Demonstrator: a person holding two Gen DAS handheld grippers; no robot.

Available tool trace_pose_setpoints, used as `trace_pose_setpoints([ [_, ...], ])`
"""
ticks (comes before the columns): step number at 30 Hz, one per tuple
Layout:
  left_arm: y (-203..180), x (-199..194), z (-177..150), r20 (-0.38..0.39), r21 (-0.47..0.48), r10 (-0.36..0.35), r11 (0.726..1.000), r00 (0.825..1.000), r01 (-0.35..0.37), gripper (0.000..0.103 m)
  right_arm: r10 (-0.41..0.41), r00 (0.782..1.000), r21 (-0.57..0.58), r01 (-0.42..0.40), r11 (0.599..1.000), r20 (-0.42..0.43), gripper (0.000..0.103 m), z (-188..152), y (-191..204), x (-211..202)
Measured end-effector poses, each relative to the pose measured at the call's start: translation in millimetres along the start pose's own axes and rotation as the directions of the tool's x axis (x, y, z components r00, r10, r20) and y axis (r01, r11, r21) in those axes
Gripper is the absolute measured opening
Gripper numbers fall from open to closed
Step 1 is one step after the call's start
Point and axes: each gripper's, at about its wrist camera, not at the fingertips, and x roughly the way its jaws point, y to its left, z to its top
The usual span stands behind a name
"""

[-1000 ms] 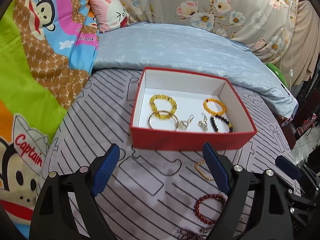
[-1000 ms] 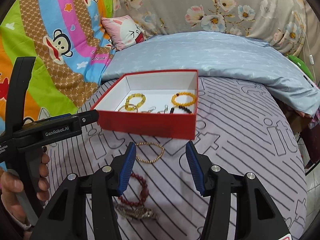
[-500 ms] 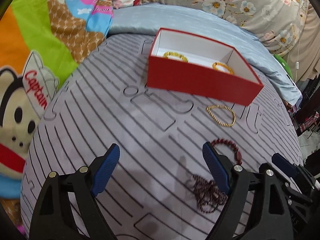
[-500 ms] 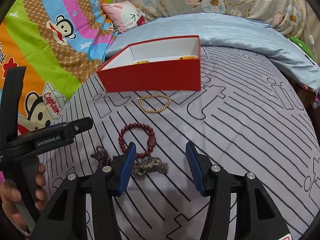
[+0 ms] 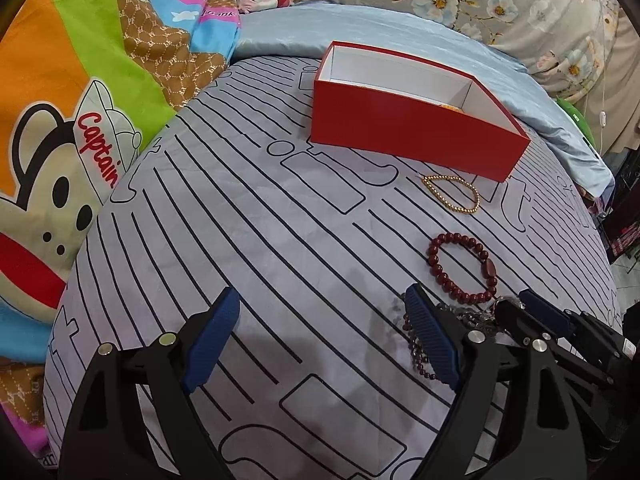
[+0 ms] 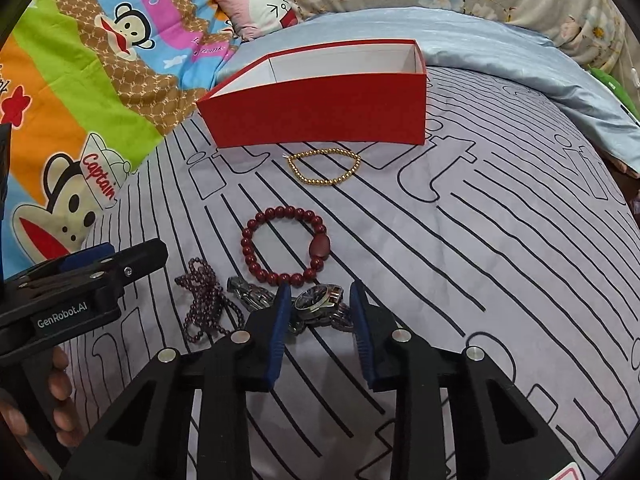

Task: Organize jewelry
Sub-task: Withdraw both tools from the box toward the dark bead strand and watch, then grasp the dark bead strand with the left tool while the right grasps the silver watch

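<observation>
From the left wrist, the left gripper (image 5: 320, 340) hangs low over the bedspread (image 5: 248, 248) with its jaws wide apart and nothing between them, likely just waiting its turn. The red box (image 5: 408, 136) sits toward the far edge, its long side facing the cameras; the gold chain (image 5: 454, 194) lies just in front of it, and the red beads (image 5: 462, 268) nearer. From the right wrist, the right gripper (image 6: 318, 320) has its jaws apart on either side of the watch (image 6: 318, 298), not yet closed on it, which looks like a lineup for a pick. The watch lies near the bedspread's near edge, its band running left to right across the jaws. Dark beads (image 6: 208, 300) are heaped just left of it.
</observation>
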Motion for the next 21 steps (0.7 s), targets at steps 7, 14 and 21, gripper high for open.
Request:
trace_pose_setpoints([
  [7,-6,0,-10,-0.025,0.013,-0.028,1.0,0.999,0.028,0.082,0.014,1.0,0.038,-0.014,0.999,-0.011,0.025,-18,-13,-13],
  [14,-24,3,-21,-0.057,0.039,-0.068,0.997,0.996,0.071,0.082,0.013,1.0,0.064,-0.013,0.998,-0.009,0.025,-29,-18,-22],
  [21,-36,11,-22,-0.065,0.042,-0.068,0.997,0.996,0.071,0.083,0.02,1.0,0.097,-0.019,0.995,-0.005,0.028,-34,-21,-26],
])
